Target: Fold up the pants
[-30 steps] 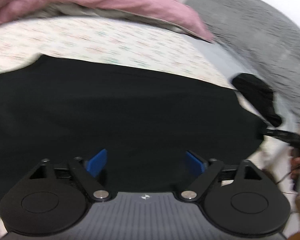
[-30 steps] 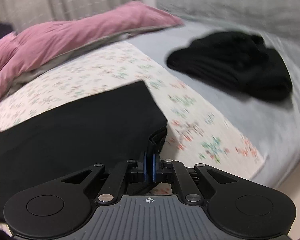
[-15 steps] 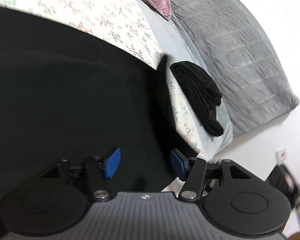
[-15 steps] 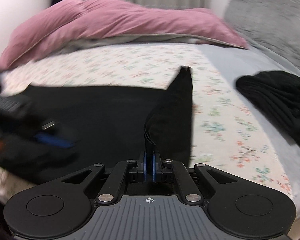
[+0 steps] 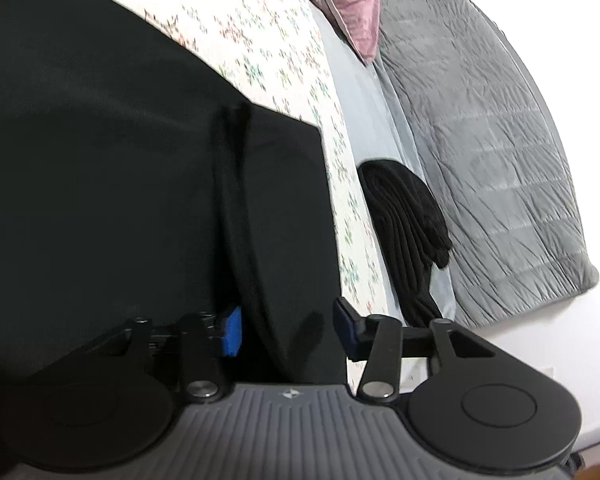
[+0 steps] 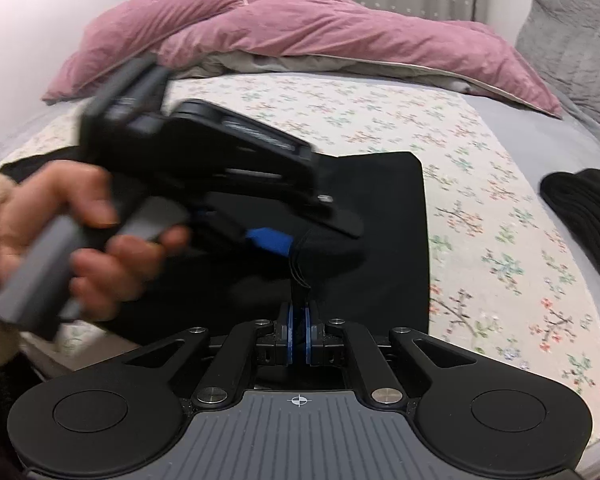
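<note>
Black pants [image 6: 380, 216] on the floral bedsheet [image 6: 480, 184], both claws at one raised fold.

The right claw [image 6: 299, 330] is clenched on a pinched-up ridge of cloth. The left claw [image 5: 286, 330] straddles that ridge, its jaws just closing, pads apart. The pants' long axis runs leftward across the bed.
</note>
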Available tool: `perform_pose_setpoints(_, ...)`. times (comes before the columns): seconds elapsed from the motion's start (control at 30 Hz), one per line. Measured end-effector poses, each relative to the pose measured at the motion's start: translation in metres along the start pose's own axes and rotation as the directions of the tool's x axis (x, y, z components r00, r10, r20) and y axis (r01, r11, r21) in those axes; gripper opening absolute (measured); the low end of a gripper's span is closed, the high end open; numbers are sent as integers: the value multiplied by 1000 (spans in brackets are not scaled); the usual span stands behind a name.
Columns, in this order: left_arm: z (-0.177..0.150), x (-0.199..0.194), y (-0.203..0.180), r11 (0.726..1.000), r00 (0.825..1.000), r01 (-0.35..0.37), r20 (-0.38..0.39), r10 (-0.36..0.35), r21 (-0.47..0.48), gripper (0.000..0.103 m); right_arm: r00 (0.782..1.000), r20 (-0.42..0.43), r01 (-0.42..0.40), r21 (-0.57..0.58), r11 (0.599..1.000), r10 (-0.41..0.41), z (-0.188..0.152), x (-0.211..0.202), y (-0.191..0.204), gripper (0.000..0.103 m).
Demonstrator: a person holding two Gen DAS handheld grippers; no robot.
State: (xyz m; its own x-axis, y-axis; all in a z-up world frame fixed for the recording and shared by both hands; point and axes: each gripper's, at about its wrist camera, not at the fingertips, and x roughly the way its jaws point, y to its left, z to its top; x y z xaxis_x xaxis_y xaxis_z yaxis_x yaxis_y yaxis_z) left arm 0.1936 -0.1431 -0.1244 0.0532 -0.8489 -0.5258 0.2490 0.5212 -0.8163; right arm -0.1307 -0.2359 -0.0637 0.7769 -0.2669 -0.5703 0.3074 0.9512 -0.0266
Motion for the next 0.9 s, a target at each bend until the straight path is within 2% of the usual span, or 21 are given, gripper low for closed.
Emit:
perform_pose_setpoints(0.03, 1, -2, -1, 1000, 1000, -14, 14, 14, 2, 46, 1000, 2, -22, -3, 1000, 22, 1, -1, 3, 5)
perform_pose_setpoints(0.07, 2, -4, -2, 999, 999, -40, 28, 39, 15, 15, 999, 4, -39, -7, 999, 39, 2, -2, 5, 5)
perform_pose_setpoints(0.1, 2, -6, -4, 995, 995, -94, 37, 92, 45, 12, 999, 4, -51, -12, 999, 51, 3, -2, 8, 5)
perform_pose_setpoints(0.17, 1, -11, -10, 978, 984, -176, 52, 171, 110, 12, 998, -7, -64, -28, 998, 64, 5, 0, 13, 7)
perform_pose_setpoints(0.2, -1, -17, -11, 968, 977, -211, 58, 205, 138, 12, 997, -17, -76, -35, 996, 76, 6, 2, 15, 12)
perform_pose_setpoints(0.27, -2, -30, -15, 943, 963, -266, 87, 253, 201, 12, 996, -26, -91, -43, 995, 90, 10, 4, 20, 13)
perform_pose_setpoints(0.37, 2, -52, -17, 906, 944, -328, 130, 303, 270, 12, 992, -21, -122, -41, 992, 121, 15, 4, 24, 33)
perform_pose_setpoints(0.4, 4, -61, -16, 895, 938, -344, 144, 316, 283, 12, 991, -20, -132, -36, 991, 131, 17, 4, 25, 42)
perform_pose_setpoints(0.43, 8, -70, -13, 887, 931, -362, 155, 329, 286, 12, 990, -17, -141, -31, 989, 141, 18, 5, 26, 48)
perform_pose_setpoints(0.6, 21, -119, 9, 869, 905, -422, 180, 386, 259, 12, 985, -18, -171, 5, 985, 171, 26, 14, 28, 49)
perform_pose_setpoints(0.7, 22, -150, 26, 857, 885, -458, 208, 416, 235, 12, 985, -25, -170, 19, 985, 171, 29, 23, 29, 50)
perform_pose_setpoints(0.8, 20, -176, 41, 847, 864, -493, 228, 448, 201, 12, 988, -28, -153, 22, 988, 153, 30, 32, 33, 58)
perform_pose_setpoints(0.9, 18, -196, 52, 848, 851, -507, 242, 466, 153, 12, 990, -44, -135, 8, 991, 135, 33, 44, 42, 59)
